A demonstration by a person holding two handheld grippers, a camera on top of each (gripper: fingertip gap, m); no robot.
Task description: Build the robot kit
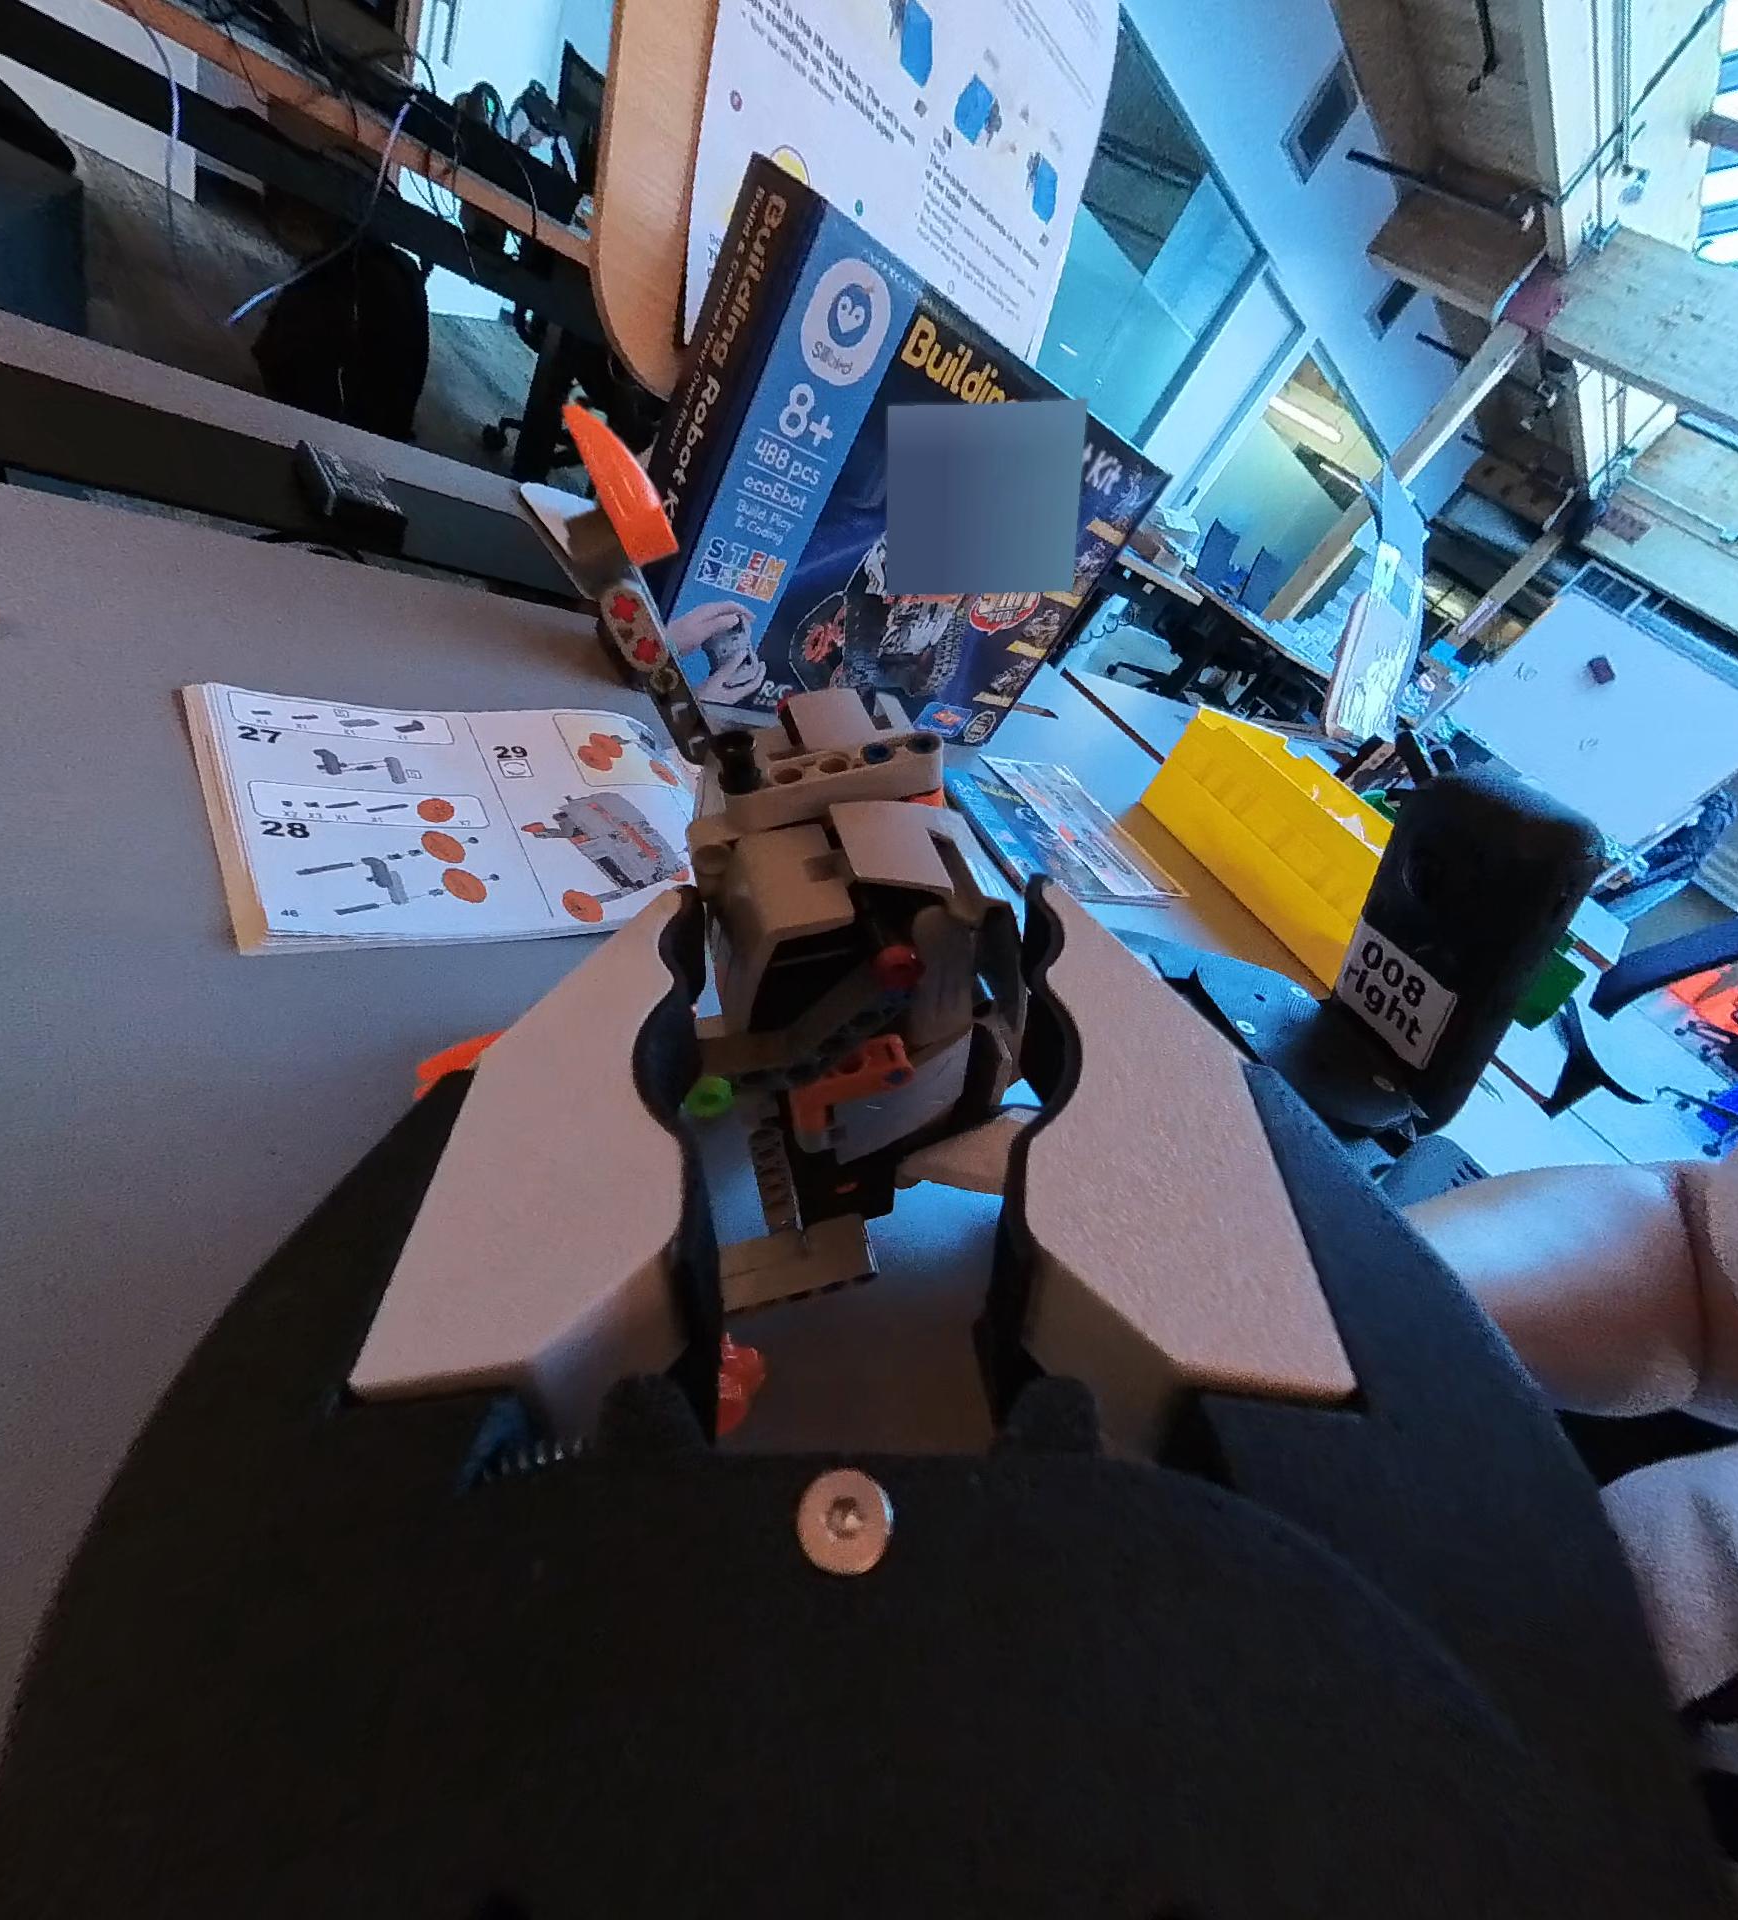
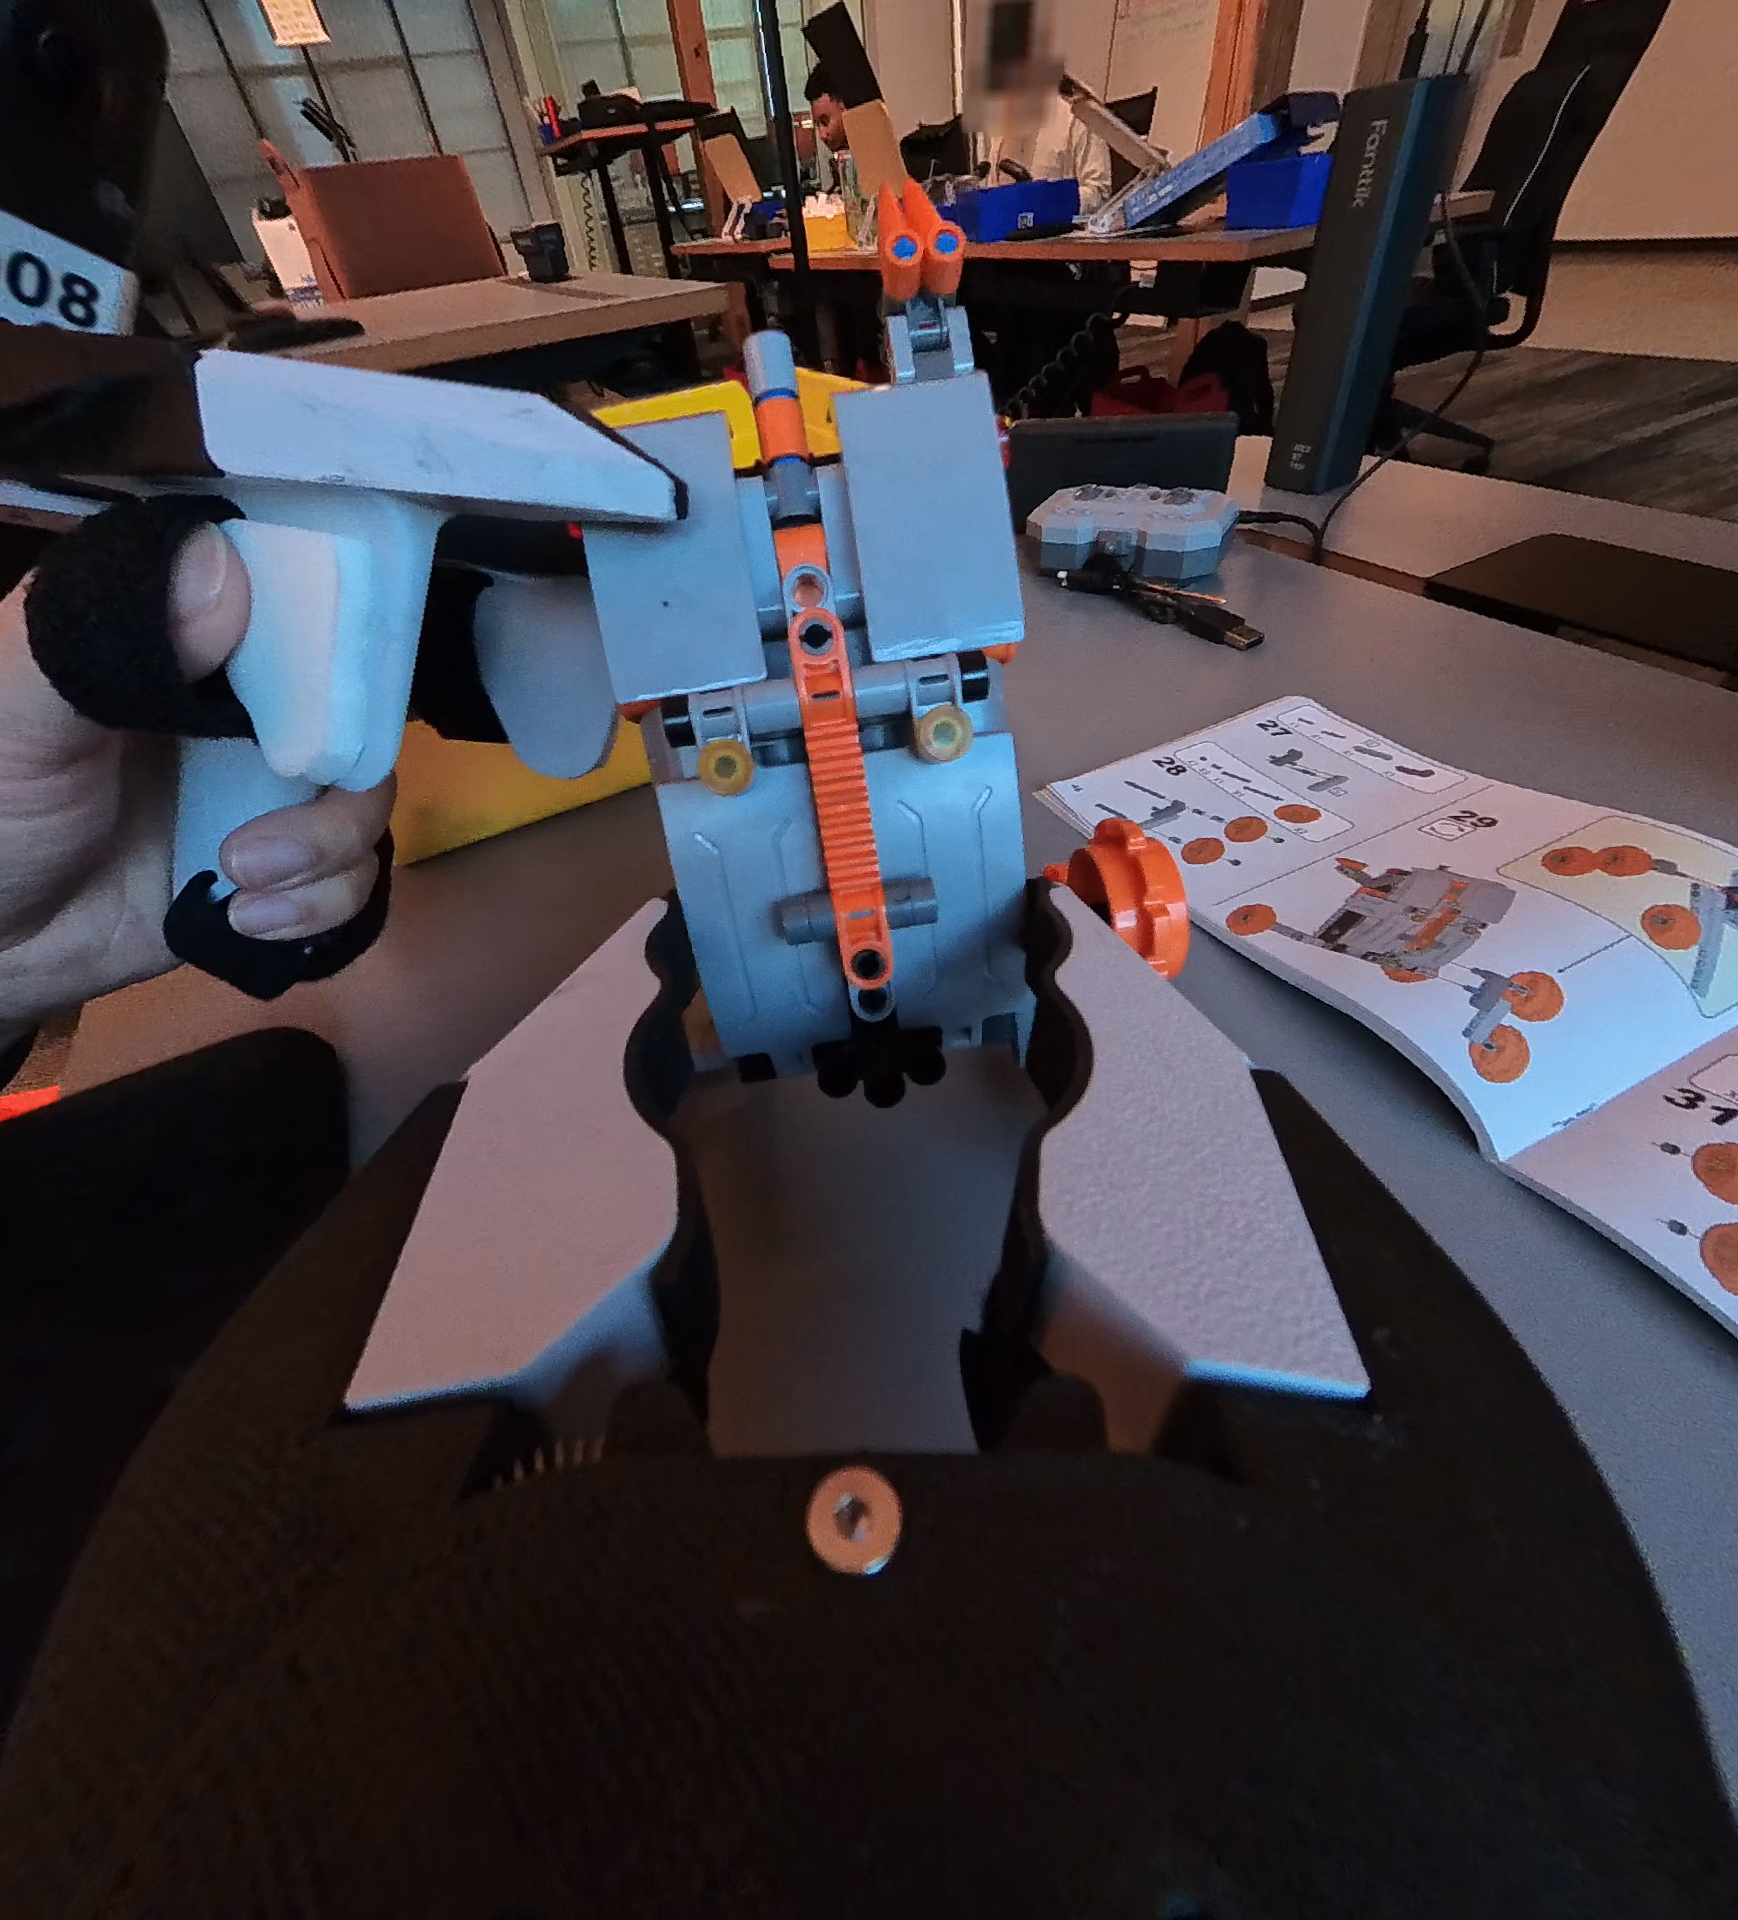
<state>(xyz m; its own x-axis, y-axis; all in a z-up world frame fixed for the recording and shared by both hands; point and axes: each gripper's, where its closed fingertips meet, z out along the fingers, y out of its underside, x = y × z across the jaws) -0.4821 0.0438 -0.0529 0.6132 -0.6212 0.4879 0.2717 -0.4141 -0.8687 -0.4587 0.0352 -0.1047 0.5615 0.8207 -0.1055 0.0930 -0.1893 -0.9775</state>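
Observation:
A grey and orange brick robot model (image 1: 823,935) (image 2: 844,810) stands upright between both grippers, above the grey table (image 1: 117,1091). My left gripper (image 1: 860,966) is shut on its middle, one finger on each side. In the right wrist view the left gripper's upper finger (image 2: 429,447) comes in from the left and touches the model's grey side panel; a hand (image 2: 34,790) holds its handle. My right gripper (image 2: 854,935) is shut on the model's lower grey block. The right gripper's black camera body (image 1: 1447,956) shows to the right of the model.
An open instruction booklet (image 1: 429,810) (image 2: 1467,935) lies on the table. The kit box (image 1: 823,447) stands behind the model, with a yellow bin (image 1: 1260,821) (image 2: 491,790) beside it. An orange wheel (image 2: 1125,894), a grey battery box (image 2: 1135,530) with cable, and a monitor (image 2: 1364,281) are nearby. About 6 cm separates my left fingertips from my right.

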